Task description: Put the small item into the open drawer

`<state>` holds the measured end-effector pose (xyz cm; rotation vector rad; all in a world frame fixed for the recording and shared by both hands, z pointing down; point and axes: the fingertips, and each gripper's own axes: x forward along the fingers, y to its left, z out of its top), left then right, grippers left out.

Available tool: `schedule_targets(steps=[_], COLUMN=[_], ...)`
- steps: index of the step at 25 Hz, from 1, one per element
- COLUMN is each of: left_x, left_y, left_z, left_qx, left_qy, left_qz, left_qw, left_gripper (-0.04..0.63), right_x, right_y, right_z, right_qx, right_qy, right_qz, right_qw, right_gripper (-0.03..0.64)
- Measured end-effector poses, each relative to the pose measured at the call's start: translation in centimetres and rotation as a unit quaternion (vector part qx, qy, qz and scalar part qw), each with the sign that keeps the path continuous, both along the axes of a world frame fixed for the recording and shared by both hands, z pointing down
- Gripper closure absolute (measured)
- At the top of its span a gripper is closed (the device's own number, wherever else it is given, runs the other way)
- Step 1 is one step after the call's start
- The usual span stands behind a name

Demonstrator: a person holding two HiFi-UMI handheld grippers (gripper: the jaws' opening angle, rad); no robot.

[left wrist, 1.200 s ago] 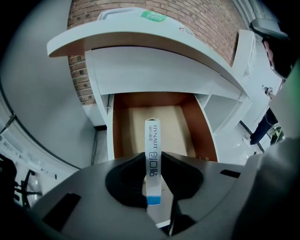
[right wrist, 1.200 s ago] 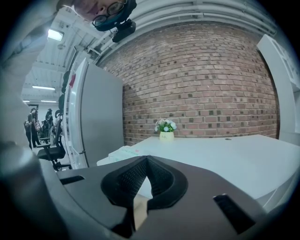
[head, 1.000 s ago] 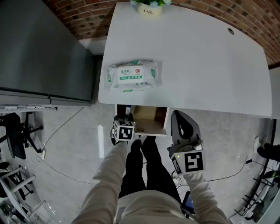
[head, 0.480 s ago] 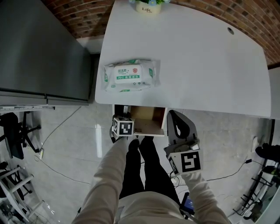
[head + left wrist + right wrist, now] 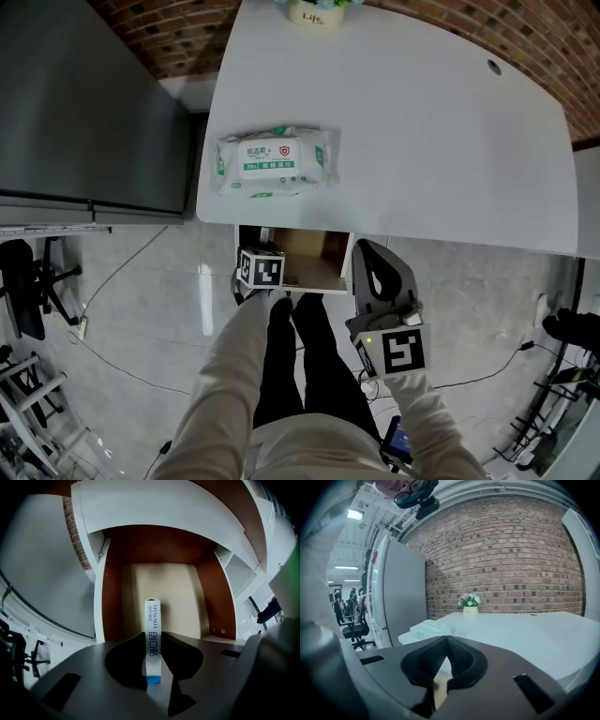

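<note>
A narrow white box (image 5: 153, 634) with dark print and a blue end stands upright between the jaws of my left gripper (image 5: 153, 644), which is shut on it. Beyond it lies the open drawer (image 5: 164, 590), brown-walled with a pale floor and nothing inside. In the head view the left gripper (image 5: 262, 268) sits at the drawer's (image 5: 323, 251) front left, under the white table's (image 5: 422, 141) near edge. My right gripper (image 5: 379, 281) hangs to the drawer's right, shut on nothing; in its own view the ribbed pads of the right gripper (image 5: 446, 641) meet.
A pack of wet wipes (image 5: 273, 161) lies near the table's front left edge. A small flower pot (image 5: 316, 11) stands at the far edge by the brick wall. A grey cabinet (image 5: 84, 103) stands left of the table. The person's legs (image 5: 300, 356) are below the drawer.
The left gripper has crept a little closer to the drawer front, still with the box in it. The right gripper has drifted slightly left.
</note>
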<state>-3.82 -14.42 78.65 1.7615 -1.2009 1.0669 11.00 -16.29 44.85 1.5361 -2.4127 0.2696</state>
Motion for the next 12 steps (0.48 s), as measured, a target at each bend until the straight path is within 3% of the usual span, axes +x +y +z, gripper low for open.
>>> schedule_targets(steps=[12], left_x=[-0.03], left_y=[-0.68], left_z=[1.04], left_qx=[-0.005], left_qy=[-0.002], left_qz=[-0.014], left_qw=[0.9999], left_gripper=[0.501], right_x=[-0.11], right_y=[-0.20], right_z=[0.63], right_qx=[-0.006], right_qy=[-0.009], right_qz=[0.004], right_qw=[1.000], right_gripper=[0.591])
